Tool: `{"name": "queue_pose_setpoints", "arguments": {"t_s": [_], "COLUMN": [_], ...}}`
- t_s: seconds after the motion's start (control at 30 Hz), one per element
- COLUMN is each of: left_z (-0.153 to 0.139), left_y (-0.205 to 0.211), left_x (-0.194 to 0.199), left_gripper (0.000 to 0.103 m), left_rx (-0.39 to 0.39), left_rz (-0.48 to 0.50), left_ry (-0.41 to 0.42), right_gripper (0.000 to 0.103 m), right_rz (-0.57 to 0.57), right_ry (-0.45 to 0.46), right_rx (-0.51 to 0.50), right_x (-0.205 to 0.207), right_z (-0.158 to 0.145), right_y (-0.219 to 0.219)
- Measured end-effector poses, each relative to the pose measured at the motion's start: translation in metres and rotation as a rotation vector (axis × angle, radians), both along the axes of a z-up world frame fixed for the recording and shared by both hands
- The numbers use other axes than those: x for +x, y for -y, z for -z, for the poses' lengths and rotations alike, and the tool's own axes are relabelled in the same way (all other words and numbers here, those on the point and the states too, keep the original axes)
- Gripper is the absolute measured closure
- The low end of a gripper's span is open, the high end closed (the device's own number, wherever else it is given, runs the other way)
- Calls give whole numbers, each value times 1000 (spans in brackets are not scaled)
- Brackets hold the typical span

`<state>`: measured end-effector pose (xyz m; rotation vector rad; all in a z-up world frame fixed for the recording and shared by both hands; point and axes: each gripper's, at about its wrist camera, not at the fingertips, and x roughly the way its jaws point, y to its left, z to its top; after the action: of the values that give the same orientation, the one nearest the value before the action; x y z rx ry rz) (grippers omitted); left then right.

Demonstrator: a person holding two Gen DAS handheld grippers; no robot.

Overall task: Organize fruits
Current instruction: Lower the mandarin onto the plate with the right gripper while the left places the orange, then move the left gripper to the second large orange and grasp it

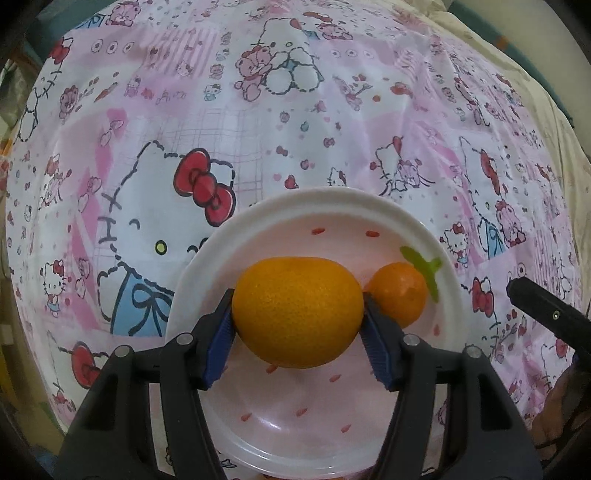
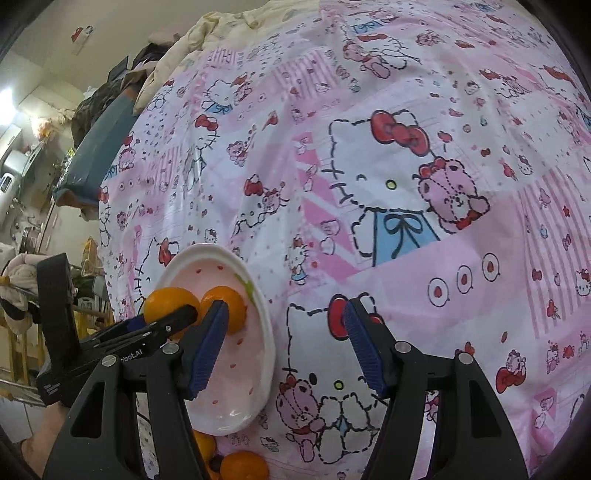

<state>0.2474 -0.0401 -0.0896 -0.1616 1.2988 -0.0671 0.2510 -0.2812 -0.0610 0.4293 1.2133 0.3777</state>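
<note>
My left gripper (image 1: 298, 300) is shut on a large orange (image 1: 297, 312), blue pads pressing its two sides, just above a white plate (image 1: 332, 201) with a pink, red-flecked inside. A smaller orange (image 1: 399, 291) lies on the plate, right of the held one and close to the right pad. In the right wrist view my right gripper (image 2: 286, 306) stands open and holds nothing, over the patterned cloth beside the plate (image 2: 266, 332). There both oranges show, the large (image 2: 166, 301) and the small (image 2: 232, 302). One black finger (image 1: 543, 310) of the right gripper shows at the left wrist view's right edge.
The plate lies on a pink and white cartoon-cat bedsheet (image 2: 406, 110). Two more oranges (image 2: 243, 465) lie on the sheet near the plate's close end, under the right gripper. A cream quilt (image 2: 207, 33) is bunched at the far end. Room clutter lies beyond the bed's left edge.
</note>
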Motion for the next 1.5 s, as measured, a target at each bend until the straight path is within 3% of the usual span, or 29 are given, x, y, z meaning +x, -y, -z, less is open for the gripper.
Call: {"name": "queue_pose_setpoints", "arguments": {"t_s": [0.2, 0.3, 0.33, 0.57, 1.0, 1.27, 1.5], "left_z": [0, -7, -9, -30, -96, -109, -113], "left_y": [0, -1, -2, -15, -26, -39, -41], "left_x": [1, -1, -2, -15, -81, -124, -157], "left_gripper": [40, 18, 16, 16, 16, 16, 16], "left_rx": [14, 43, 47, 41, 15, -15, 6], "left_rz": [15, -1, -8, -42, -54, -60, -54], "left_ry": [1, 39, 50, 109, 237, 259, 288], "right_gripper": [36, 36, 36, 36, 36, 35, 35], "right_rz": [-7, -8, -8, -11, -50, -68, -75], "right_ry": [14, 15, 17, 37, 82, 84, 64], "right_rx": [-3, -2, -3, -3, -2, 14, 18], "right_x": [0, -1, -1, -5, -49, -96, -132], "right_z": [-4, -5, -6, -18, -48, -53, -51], "right_y": [-1, -1, -1, -5, -21, -20, -18]}}
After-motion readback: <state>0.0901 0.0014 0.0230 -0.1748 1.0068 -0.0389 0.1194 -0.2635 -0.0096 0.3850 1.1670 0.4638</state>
